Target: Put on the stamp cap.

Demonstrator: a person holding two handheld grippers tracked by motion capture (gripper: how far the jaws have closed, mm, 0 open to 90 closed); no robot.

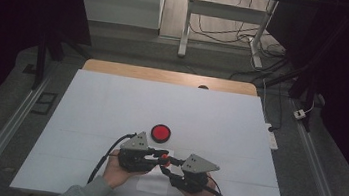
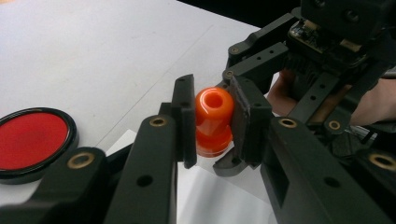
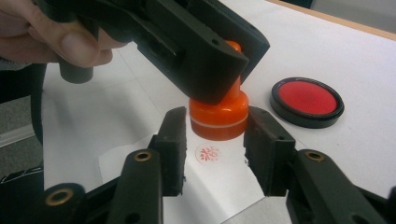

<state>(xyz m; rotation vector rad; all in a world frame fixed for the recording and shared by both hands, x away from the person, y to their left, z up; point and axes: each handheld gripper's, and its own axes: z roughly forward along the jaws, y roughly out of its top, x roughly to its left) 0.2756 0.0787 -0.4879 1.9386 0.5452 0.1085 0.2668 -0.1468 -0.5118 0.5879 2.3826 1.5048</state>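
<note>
An orange stamp point(image 2: 214, 116) with a round knob top hangs just above a sheet of paper point(image 3: 224, 186). My left gripper point(image 2: 212, 112) is shut on its upper part, one pad pressed on each side. My right gripper point(image 3: 215, 140) stands open, its pads flanking the stamp's wide base point(image 3: 218, 119) with a slight gap on each side. Under the stamp, a small red imprint point(image 3: 208, 153) shows on the paper. In the high view both grippers meet at the stamp point(image 1: 165, 161) near the table's front edge.
A round red ink pad point(image 1: 161, 133) in a black case lies uncovered just beyond the grippers. The white table cover point(image 1: 111, 105) stretches back to a wooden edge. Hands and a grey sleeve come in from the bottom.
</note>
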